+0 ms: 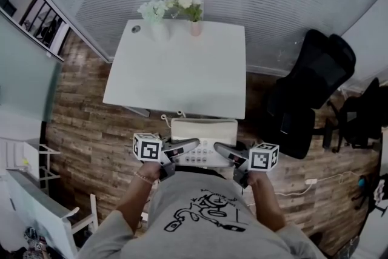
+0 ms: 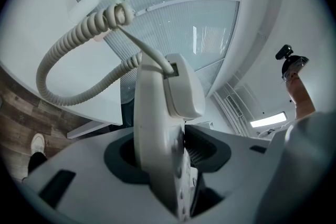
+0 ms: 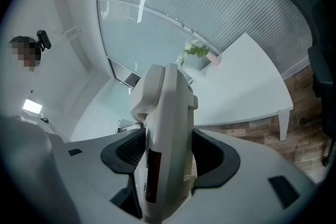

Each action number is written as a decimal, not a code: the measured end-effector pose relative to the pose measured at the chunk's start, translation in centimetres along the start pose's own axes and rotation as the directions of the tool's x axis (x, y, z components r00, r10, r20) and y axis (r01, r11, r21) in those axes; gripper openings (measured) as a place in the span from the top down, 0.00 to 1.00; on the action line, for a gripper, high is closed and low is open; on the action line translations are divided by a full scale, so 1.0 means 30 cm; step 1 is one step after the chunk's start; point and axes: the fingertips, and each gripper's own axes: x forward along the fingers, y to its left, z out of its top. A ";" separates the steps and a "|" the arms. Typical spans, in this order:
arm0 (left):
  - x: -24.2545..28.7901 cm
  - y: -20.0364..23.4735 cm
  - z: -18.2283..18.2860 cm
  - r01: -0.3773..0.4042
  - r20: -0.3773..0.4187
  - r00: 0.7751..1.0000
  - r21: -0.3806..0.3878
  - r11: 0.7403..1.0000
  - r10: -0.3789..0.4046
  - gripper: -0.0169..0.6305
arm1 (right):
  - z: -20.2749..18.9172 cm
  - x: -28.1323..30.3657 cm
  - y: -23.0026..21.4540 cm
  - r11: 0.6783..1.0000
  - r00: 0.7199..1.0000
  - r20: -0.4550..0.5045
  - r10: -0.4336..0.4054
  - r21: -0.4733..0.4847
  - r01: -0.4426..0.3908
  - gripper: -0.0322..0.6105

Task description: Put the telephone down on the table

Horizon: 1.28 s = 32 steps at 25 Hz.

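A cream desk telephone (image 1: 203,141) with its handset on top hangs in the air in front of the person, short of the white table (image 1: 182,70). My left gripper (image 1: 193,144) is shut on the telephone's left side (image 2: 157,144), and the coiled cord (image 2: 68,55) loops away up and left. My right gripper (image 1: 219,148) is shut on the telephone's right side (image 3: 165,149). Both sets of jaws press against the body. The table lies beyond the telephone in both gripper views.
Two small vases of flowers (image 1: 173,12) stand at the table's far edge, against ribbed glass walls. A black office chair (image 1: 309,94) stands right of the table. Wooden floor surrounds it; a white rack (image 1: 30,203) sits at the lower left.
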 end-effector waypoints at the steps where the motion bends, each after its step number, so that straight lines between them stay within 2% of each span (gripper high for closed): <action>1: 0.000 0.005 0.000 -0.001 -0.002 1.000 0.002 1.000 0.001 0.66 | 0.000 0.004 -0.002 1.000 1.000 0.001 -0.002 0.000 0.002 0.50; 12: 0.018 0.038 0.038 0.004 0.000 1.000 0.015 1.000 -0.004 0.66 | 0.043 0.023 -0.026 1.000 1.000 0.012 -0.010 -0.008 0.011 0.50; 19: 0.012 0.141 0.233 0.003 -0.014 1.000 -0.008 1.000 -0.003 0.66 | 0.200 0.169 -0.078 1.000 1.000 0.002 -0.010 0.018 0.010 0.50; 32: -0.054 0.253 0.464 0.023 -0.035 0.999 -0.024 0.999 -0.024 0.66 | 0.361 0.371 -0.099 0.998 0.999 0.005 -0.050 0.027 0.050 0.50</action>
